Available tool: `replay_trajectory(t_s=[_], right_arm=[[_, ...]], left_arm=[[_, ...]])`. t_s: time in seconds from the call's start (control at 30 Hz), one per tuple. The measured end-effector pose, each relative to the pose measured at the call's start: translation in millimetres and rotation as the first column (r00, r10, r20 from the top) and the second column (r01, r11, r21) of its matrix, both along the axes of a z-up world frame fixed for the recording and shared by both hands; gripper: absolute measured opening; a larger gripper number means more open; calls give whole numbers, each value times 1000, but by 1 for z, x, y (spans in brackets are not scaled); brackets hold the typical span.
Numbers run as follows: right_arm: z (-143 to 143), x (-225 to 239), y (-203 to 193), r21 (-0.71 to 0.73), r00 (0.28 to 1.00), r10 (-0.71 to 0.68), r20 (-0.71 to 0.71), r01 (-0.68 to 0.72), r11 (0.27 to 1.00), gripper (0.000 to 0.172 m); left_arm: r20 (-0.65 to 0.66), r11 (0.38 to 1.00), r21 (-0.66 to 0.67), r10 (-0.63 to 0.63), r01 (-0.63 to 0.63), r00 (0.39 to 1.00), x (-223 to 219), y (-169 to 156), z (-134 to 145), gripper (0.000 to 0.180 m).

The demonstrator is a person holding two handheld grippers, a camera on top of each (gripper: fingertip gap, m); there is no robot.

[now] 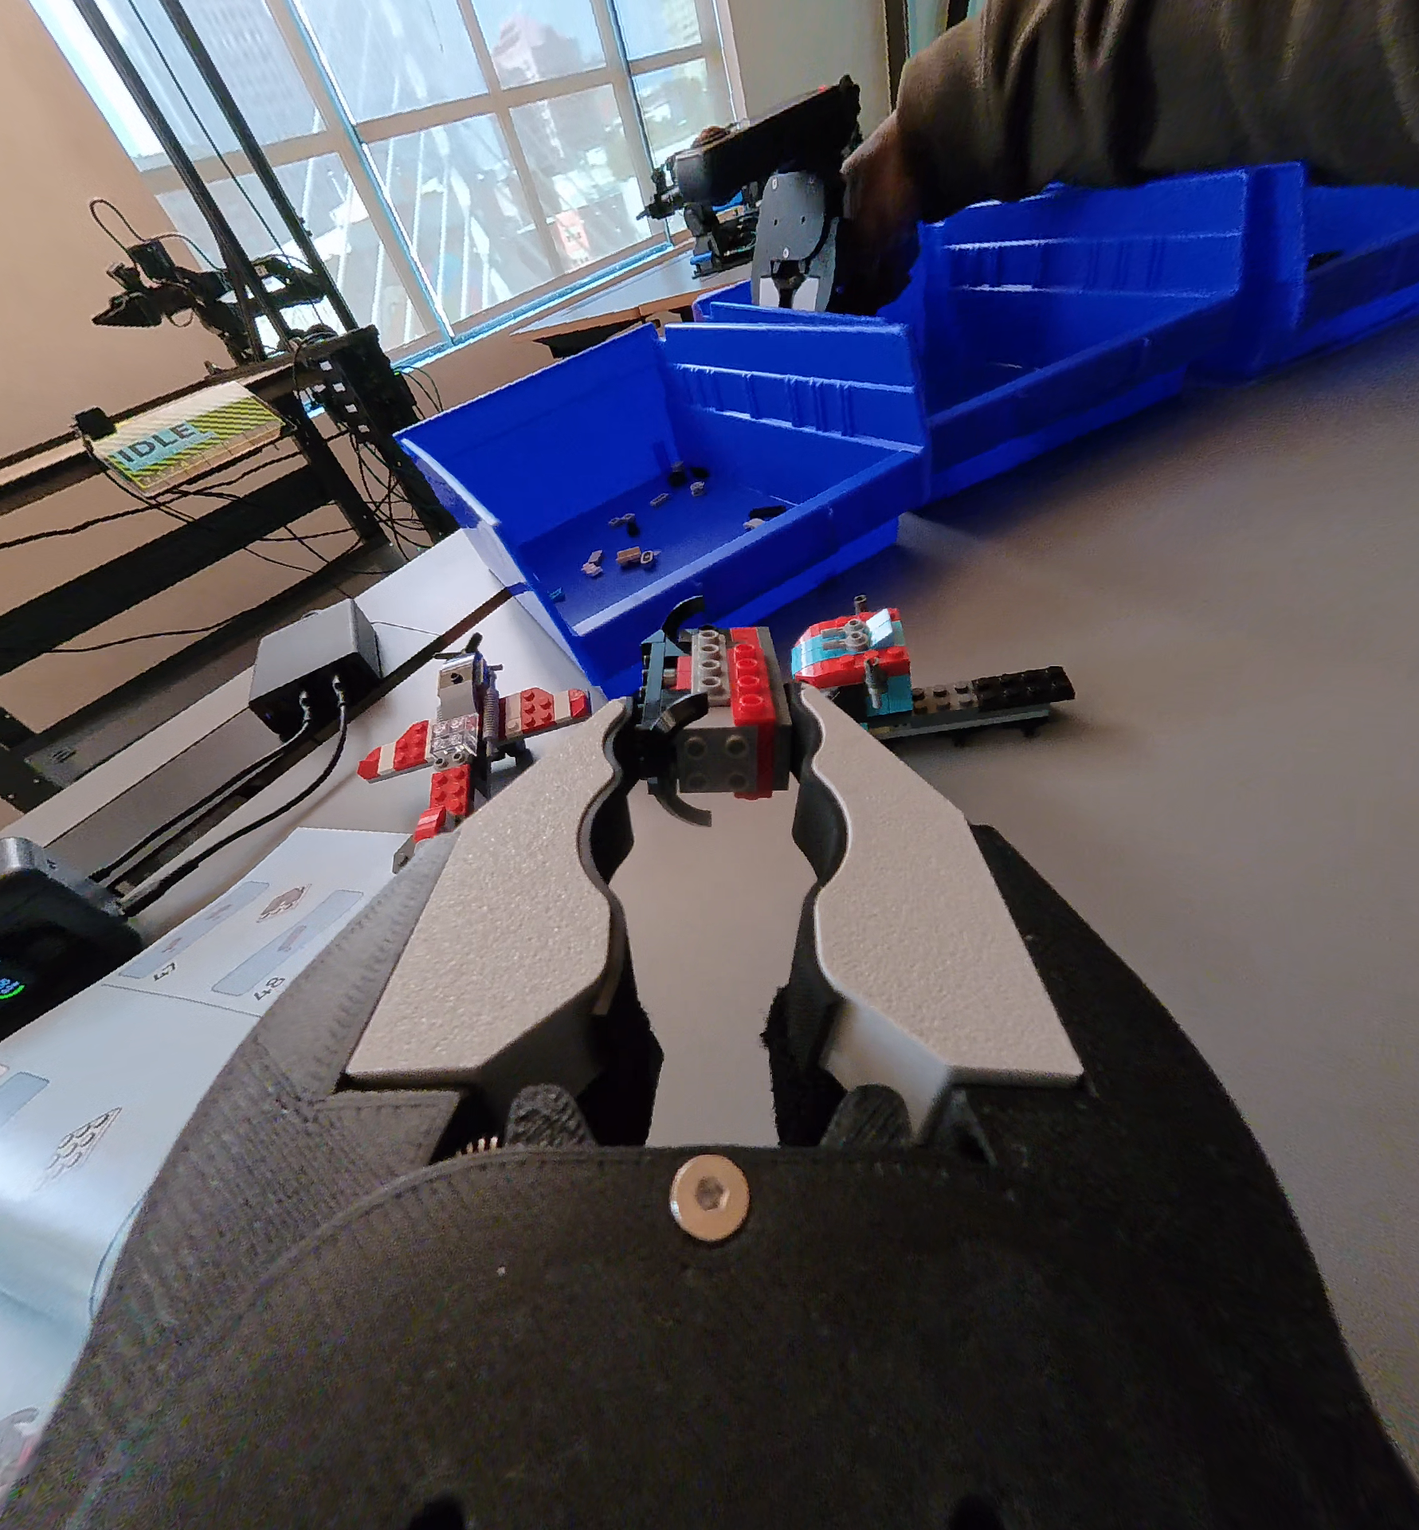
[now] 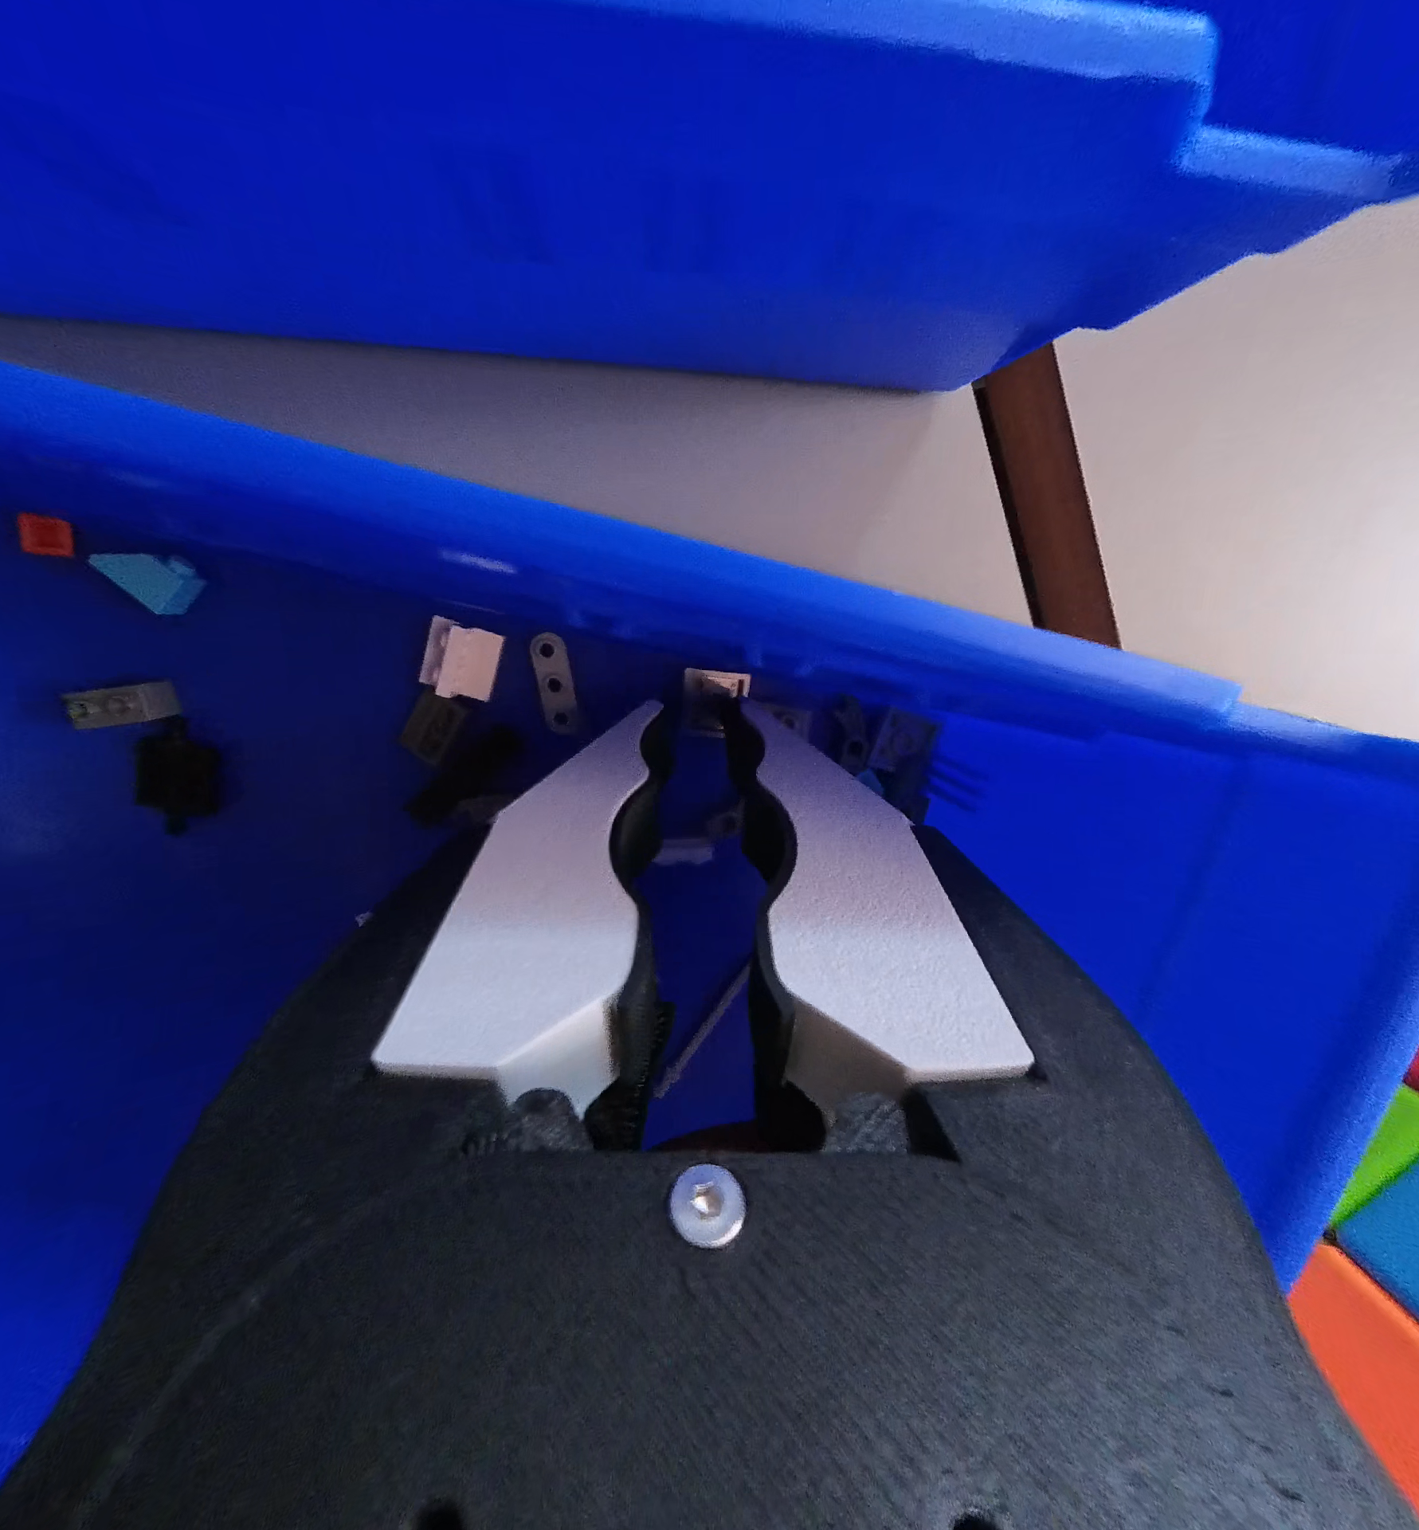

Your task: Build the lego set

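- Firmly, left gripper (image 1: 710,737) clamps a red-grey brick assembly (image 1: 731,712): light, rigid, likely to snap apart; take its flat sides.
- Right gripper (image 2: 702,720), jaws narrow, pinches a small white brick (image 2: 714,695) in the blue bin (image 2: 1103,828): tiny, slippery.

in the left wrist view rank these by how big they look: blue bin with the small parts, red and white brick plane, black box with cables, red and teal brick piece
1. blue bin, clearly largest.
2. red and white brick plane.
3 and 4. black box with cables and red and teal brick piece look about alike, so no ranking between them; they also sit at different distances from the camera.
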State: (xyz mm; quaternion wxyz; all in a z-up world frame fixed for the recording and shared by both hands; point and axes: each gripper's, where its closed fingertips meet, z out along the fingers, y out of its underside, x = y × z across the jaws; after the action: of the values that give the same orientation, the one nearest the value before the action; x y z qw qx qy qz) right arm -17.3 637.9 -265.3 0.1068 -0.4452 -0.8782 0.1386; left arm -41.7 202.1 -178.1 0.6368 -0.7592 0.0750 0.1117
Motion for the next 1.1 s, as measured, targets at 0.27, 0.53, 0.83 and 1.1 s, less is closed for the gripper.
replay_trajectory(t_s=[0.27,0.53,0.83,1.1], right_arm=[[7,12,-7,-8,1000,8,12,-8,1000,3],[67,28,-72,-230,990,19,-137,-51,972,3],[177,67,-209,-540,903,-31,-428,-228,810,2],[191,81,-338,-709,841,-93,-532,-383,591,2]], left_arm=[[-1,1000,10,-3,3,1000,1,-1,3,35],[12,1000,27,-11,10,1000,5,-7,11,35],[-75,991,-118,-80,71,994,11,-28,-10,35],[-129,979,-121,-181,166,975,16,-58,-8,35]])
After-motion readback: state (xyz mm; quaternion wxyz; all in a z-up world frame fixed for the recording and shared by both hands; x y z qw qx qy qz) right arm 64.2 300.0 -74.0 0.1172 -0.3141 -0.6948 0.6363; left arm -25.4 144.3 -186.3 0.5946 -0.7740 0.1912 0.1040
